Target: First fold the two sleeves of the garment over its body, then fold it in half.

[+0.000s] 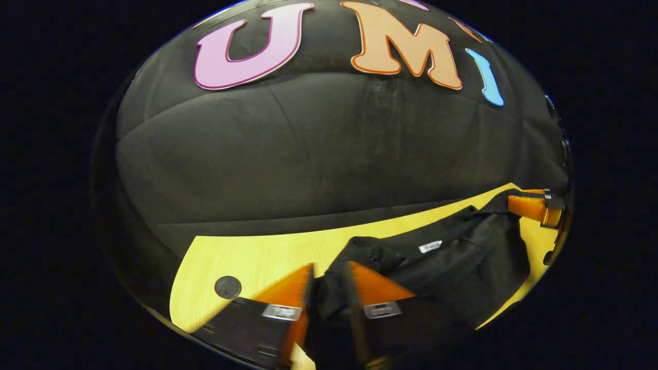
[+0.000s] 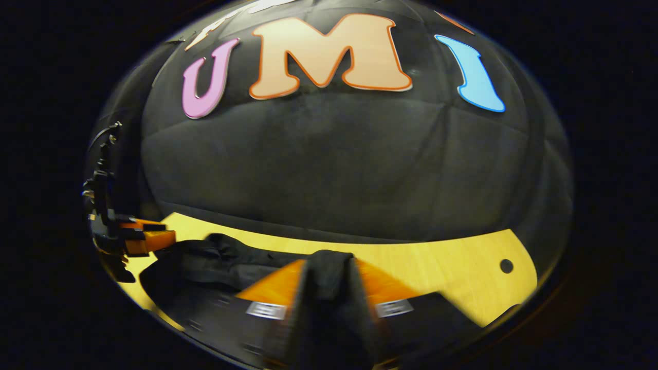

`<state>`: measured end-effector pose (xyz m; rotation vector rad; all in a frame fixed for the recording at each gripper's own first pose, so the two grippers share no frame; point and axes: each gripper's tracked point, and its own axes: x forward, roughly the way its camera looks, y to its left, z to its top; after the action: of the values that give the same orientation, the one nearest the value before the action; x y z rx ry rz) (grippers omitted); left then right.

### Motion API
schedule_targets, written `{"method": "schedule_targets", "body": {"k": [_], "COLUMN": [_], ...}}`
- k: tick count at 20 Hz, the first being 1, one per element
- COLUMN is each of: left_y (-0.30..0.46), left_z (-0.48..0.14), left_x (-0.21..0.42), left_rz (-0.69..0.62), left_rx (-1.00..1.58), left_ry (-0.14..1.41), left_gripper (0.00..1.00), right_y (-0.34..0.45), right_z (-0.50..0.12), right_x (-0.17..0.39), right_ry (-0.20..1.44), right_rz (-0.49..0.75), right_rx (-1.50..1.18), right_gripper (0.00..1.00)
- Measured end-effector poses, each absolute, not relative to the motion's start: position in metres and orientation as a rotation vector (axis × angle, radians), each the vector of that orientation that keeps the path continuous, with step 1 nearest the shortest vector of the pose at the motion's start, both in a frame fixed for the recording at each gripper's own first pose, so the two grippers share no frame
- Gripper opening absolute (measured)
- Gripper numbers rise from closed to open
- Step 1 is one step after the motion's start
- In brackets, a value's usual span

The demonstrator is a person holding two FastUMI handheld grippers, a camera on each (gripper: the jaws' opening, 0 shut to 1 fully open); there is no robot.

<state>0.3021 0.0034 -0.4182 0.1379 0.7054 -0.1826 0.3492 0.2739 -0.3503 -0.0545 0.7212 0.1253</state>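
Garment (image 1: 452, 262) is pinched at both ends; left gripper (image 1: 329, 288) has its fingers clamped on a bunch of the black cloth, and in the right gripper view the right gripper (image 2: 329, 277) is likewise clenched on a wad of fabric between its fingers; the rest of the garment lies crumpled on the wooden table (image 1: 247, 257), white neck tag (image 1: 430, 246) facing up near the middle.

We judge this as a fold in progress, which one we cannot tell; the cloth is too bunched to make out sleeves; to do it well we keep both grips at even height, carry the edges over together, lay them flat before letting go, so the fabric does not drag or roll under.

Outward from there: each gripper is visible at the far edge of the other's view, so the two hold well apart across the garment; a dark round hole (image 1: 227, 287) sits in the table beside the left gripper, another (image 2: 506, 265) off to the right side; neither touches the cloth; nothing else stands in the path.
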Motion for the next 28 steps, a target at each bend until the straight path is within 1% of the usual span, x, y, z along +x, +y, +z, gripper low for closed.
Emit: {"method": "schedule_targets", "body": {"k": [1, 2, 3, 4, 5, 8, 9, 10, 12, 15, 16, 17, 18, 20, 21, 22, 23, 24, 25, 26, 27, 28], "left_y": [0.004, 0.005, 0.009, 0.012, 0.017, 0.032, 0.036, 0.038, 0.040, 0.027, 0.022, 0.017, 0.011, 0.004, 0.000, -0.004, -0.009, -0.012, -0.013, -0.012, -0.012, -0.011], "left_z": [-0.420, -0.422, -0.423, -0.421, -0.419, -0.392, -0.377, -0.360, -0.318, -0.248, -0.224, -0.200, -0.174, -0.134, -0.121, -0.106, -0.096, -0.088, -0.085, -0.081, -0.079, -0.078], "left_x": [0.302, 0.303, 0.302, 0.300, 0.296, 0.291, 0.288, 0.287, 0.277, 0.244, 0.228, 0.213, 0.199, 0.161, 0.145, 0.127, 0.107, 0.091, 0.075, 0.061, 0.049, 0.036], "left_rz": [-0.170, -0.159, -0.146, -0.129, -0.117, -0.085, -0.074, -0.066, -0.050, -0.036, -0.029, -0.025, -0.021, -0.018, -0.015, -0.015, -0.019, -0.021, -0.023, -0.021, -0.022, -0.023], "left_rx": [0.137, 0.132, 0.127, 0.121, 0.116, 0.113, 0.112, 0.113, 0.109, 0.085, 0.079, 0.079, 0.084, 0.130, 0.151, 0.155, 0.141, 0.124, 0.113, 0.109, 0.114, 0.121], "left_ry": [0.706, 0.705, 0.707, 0.712, 0.723, 0.675, 0.658, 0.631, 0.555, 0.452, 0.419, 0.377, 0.319, 0.250, 0.228, 0.213, 0.208, 0.210, 0.214, 0.215, 0.214, 0.215], "left_gripper": [1.00, 0.91, 0.90, 0.97, 0.94, 0.94, 0.94, 0.94, 0.95, 0.95, 0.95, 1.00, 0.94, 0.99, 0.93, 0.99, 0.93, 0.92, 1.00, 0.92, 0.99, 0.92], "right_y": [0.273, 0.275, 0.277, 0.277, 0.278, 0.279, 0.280, 0.279, 0.273, 0.260, 0.254, 0.248, 0.241, 0.229, 0.222, 0.214, 0.210, 0.213, 0.215, 0.218, 0.221, 0.223], "right_z": [-0.350, -0.346, -0.342, -0.338, -0.333, -0.306, -0.291, -0.275, -0.239, -0.179, -0.156, -0.134, -0.114, -0.087, -0.077, -0.068, -0.059, -0.048, -0.038, -0.032, -0.030, -0.029], "right_x": [0.353, 0.352, 0.352, 0.349, 0.347, 0.331, 0.324, 0.313, 0.294, 0.260, 0.249, 0.237, 0.224, 0.194, 0.179, 0.163, 0.147, 0.127, 0.110, 0.093, 0.077, 0.061], "right_ry": [0.715, 0.704, 0.694, 0.687, 0.679, 0.625, 0.601, 0.573, 0.496, 0.380, 0.340, 0.299, 0.266, 0.229, 0.219, 0.213, 0.202, 0.188, 0.171, 0.165, 0.167, 0.178], "right_rz": [0.117, 0.115, 0.114, 0.115, 0.120, 0.139, 0.147, 0.151, 0.150, 0.161, 0.160, 0.161, 0.156, 0.149, 0.141, 0.127, 0.127, 0.134, 0.140, 0.146, 0.149, 0.148], "right_rx": [-0.067, -0.074, -0.086, -0.101, -0.113, -0.127, -0.120, -0.111, -0.098, -0.091, -0.086, -0.074, -0.056, -0.011, -0.010, -0.022, -0.031, -0.032, -0.027, -0.018, -0.015, -0.006], "right_gripper": [0.67, 0.95, 0.95, 0.97, 0.97, 0.98, 0.99, 0.97, 0.99, 0.99, 1.00, 0.98, 1.00, 1.00, 1.00, 0.98, 0.98, 0.98, 0.99, 0.99, 1.00, 0.99]}}
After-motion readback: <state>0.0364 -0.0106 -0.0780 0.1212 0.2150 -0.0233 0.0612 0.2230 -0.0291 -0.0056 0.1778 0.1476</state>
